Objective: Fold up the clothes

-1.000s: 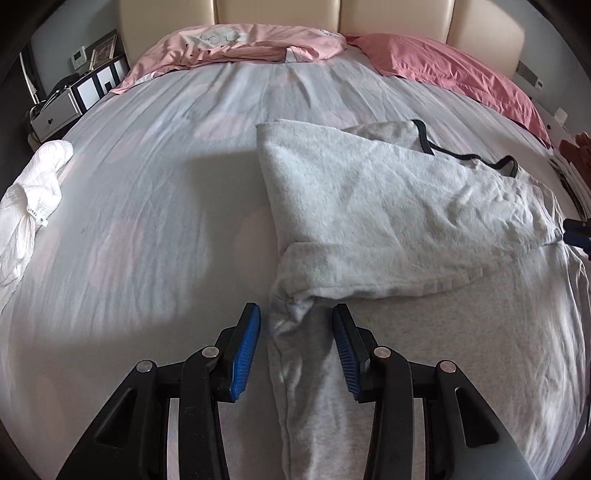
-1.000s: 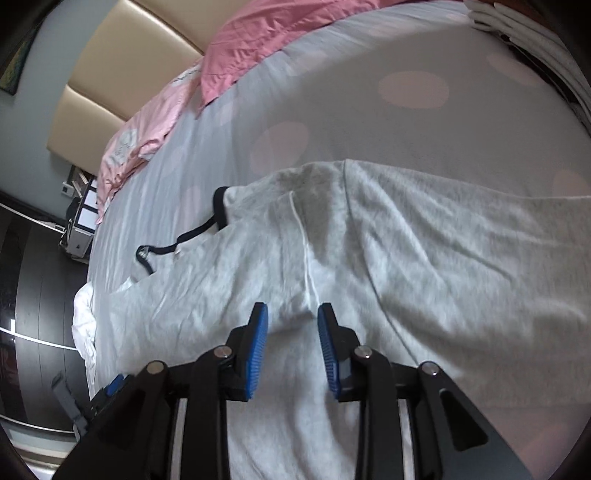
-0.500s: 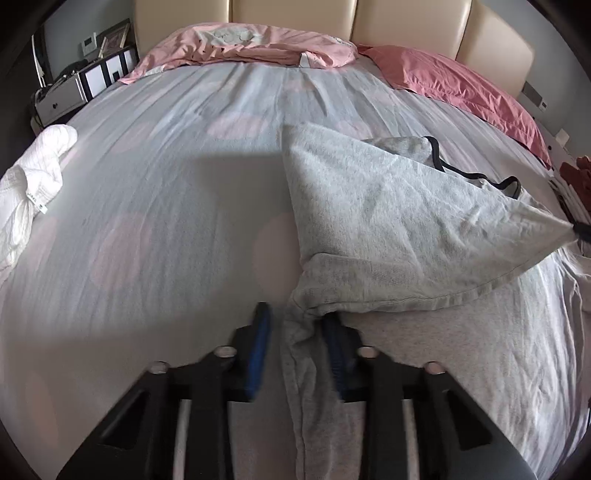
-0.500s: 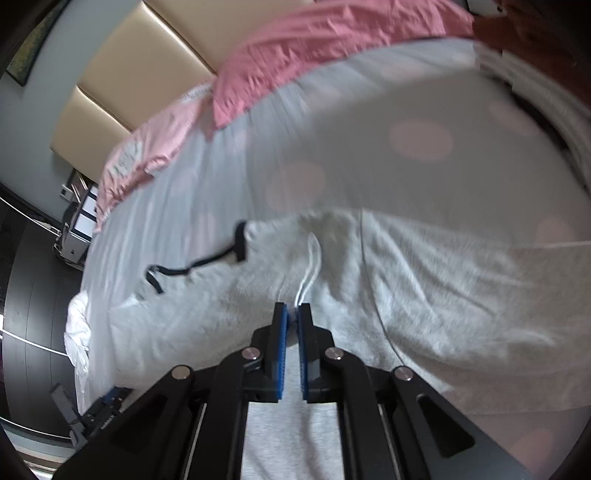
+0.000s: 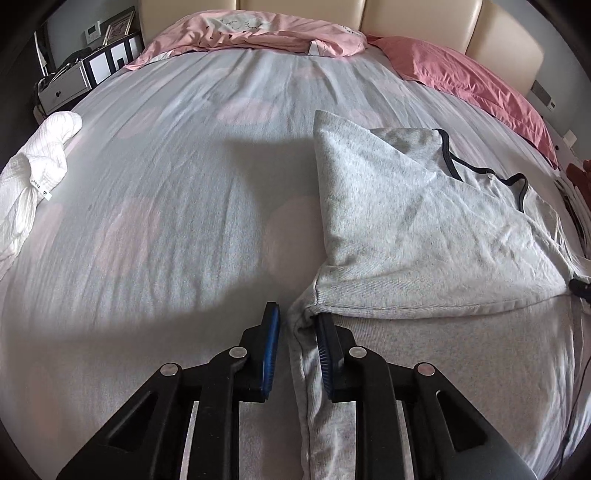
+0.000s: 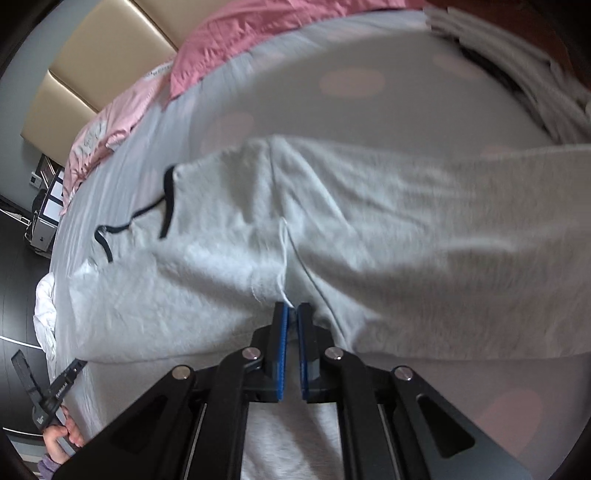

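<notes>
1. Grey marl jersey: the sweatshirt lies on the right half of the bed, partly folded, with one layer turned over into a triangular flap whose ribbed hem runs across the lower right of the left wrist view.
2. A black-trimmed neckline shows at the far edge of the sweatshirt, towards the dark pink pillow.
3. The left hand-held gripper is closed on the near left corner of the sweatshirt, where the folded hem meets the lower layer; its blue pads stand a little apart with a thick bunch of fabric pinched between them.
4. The right hand-held gripper is clamped nearly flat on a thin fold of the same sweatshirt, beside a seam and a pale thread running up from its tips.
5. In the right wrist view the cloth is blurred, and the hem stretches from the pads towards the other gripper's body, held by a hand at the lower left edge.
6. A white crumpled garment lies well apart at the bed's left edge.
7. A light pink pillow sits against the beige padded headboard; the sheet is pale grey with faint pink dots.
8. A nightstand stands left of the headboard.
</notes>
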`<state>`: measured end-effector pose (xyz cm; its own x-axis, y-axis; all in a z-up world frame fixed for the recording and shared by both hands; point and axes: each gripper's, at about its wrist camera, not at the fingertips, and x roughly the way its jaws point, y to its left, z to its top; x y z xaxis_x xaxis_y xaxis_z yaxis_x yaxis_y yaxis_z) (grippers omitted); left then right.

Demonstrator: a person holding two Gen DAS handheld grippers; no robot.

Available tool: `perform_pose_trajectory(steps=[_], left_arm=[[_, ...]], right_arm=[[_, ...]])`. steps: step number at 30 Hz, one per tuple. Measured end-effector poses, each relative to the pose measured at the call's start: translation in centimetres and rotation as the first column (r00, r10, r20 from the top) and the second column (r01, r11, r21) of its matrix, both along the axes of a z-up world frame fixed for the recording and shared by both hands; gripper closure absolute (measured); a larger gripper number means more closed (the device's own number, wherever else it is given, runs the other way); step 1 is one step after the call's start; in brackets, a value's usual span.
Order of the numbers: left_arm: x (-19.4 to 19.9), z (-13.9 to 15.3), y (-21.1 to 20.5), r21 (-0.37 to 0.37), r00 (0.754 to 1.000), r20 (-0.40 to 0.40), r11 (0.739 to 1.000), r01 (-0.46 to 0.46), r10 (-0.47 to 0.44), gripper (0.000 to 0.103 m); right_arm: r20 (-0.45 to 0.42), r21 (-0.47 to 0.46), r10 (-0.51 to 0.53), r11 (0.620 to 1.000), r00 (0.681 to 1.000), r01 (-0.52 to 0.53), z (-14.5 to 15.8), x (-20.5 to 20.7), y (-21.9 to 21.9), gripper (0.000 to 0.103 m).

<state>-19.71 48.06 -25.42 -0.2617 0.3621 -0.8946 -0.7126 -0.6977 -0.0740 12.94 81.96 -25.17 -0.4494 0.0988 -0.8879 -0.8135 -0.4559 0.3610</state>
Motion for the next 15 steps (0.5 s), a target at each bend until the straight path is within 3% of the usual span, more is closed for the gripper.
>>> perform_pose_trajectory(steps=[3,6,12,15], left_arm=[[0.0,0.5,-0.2,-0.050,1.000,0.019,0.999,-0.003,0.004,0.078],[0.0,1.9,-1.1,-0.047,1.000,0.006,0.999,-0.005,0.006,0.071],[-0.7,5.3,-1.2,0.088,1.000,0.028,0.996,-0.017,0.015,0.070],[-1.6,7.0,2.1,0.078,0.999,-0.017,0.996,0.037,-0.036,0.069]], right_arm=[[0.012,0.000,-0.003,1.000,1.000,0.003,-0.1,0.8,-0.1,0.096],[0.045,0.043,0.006,0.999,0.999,-0.008,1.1,1.4,-0.8,0.096],[0.027,0.107,0.006,0.994,1.000,-0.009,2.7,2.2,-3.1,0.093],[-0.027,0.134,0.000,0.991,1.000,0.003,3.1,2.6,-4.0,0.093]])
